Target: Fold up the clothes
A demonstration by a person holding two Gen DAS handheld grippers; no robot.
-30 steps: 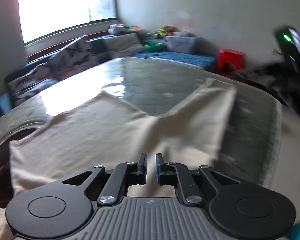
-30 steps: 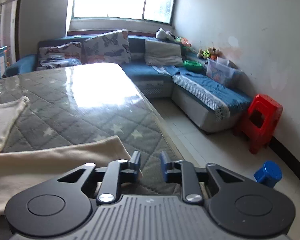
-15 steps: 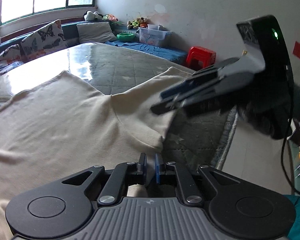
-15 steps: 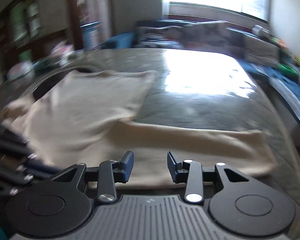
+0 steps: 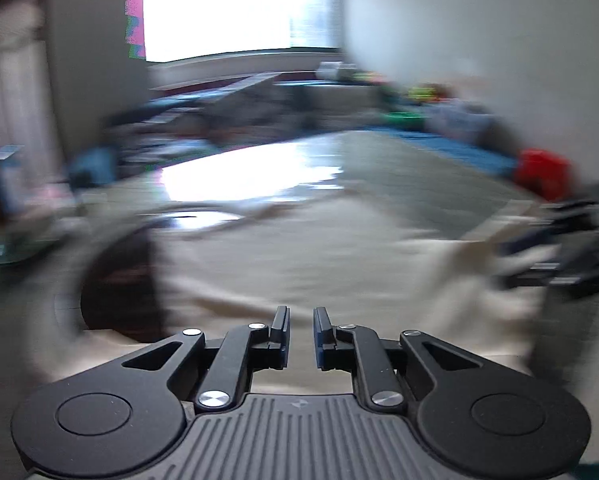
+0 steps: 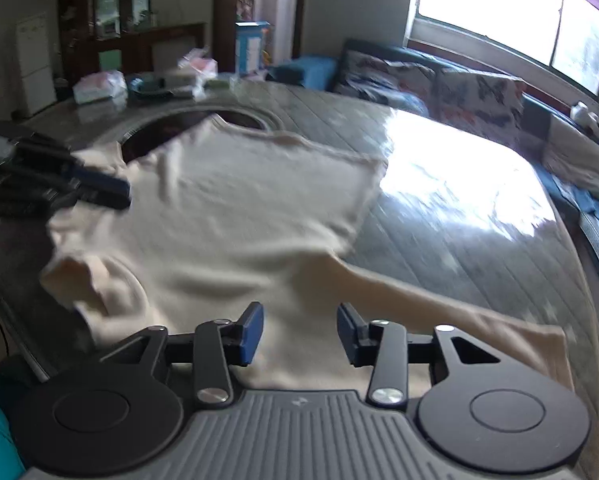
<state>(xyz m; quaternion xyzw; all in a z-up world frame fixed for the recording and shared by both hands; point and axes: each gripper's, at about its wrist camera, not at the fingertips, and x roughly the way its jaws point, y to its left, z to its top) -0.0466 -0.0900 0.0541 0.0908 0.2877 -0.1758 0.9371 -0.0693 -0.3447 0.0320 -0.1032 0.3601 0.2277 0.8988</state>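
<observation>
R tool (image 6: 299,334) wide open, empty, over shirt (image 6: 235,216) on desk (image 6: 459,184); L tool (image 5: 301,326) near-shut, grip unclear. Mid-fold; next: regrasp an edge ahead of R tool.

From right wrist cam: cream garment (image 6: 235,216) covers near half of quilted table (image 6: 439,216); open glossy tabletop from 12 to 3 o'clock, free to pass. At 10 o'clock the left gripper (image 6: 111,190) hangs over garment's edge, blocking that side. Clutter of boxes/packets (image 6: 99,86) at 11 o'clock on table's far rim; sofa (image 6: 439,80) beyond at 1. Right gripper (image 6: 299,332) w/ wide gap btwn fingers, only cloth below. Left cam too blurred; red stool (image 5: 543,172) at 2 o'clock, off table
</observation>
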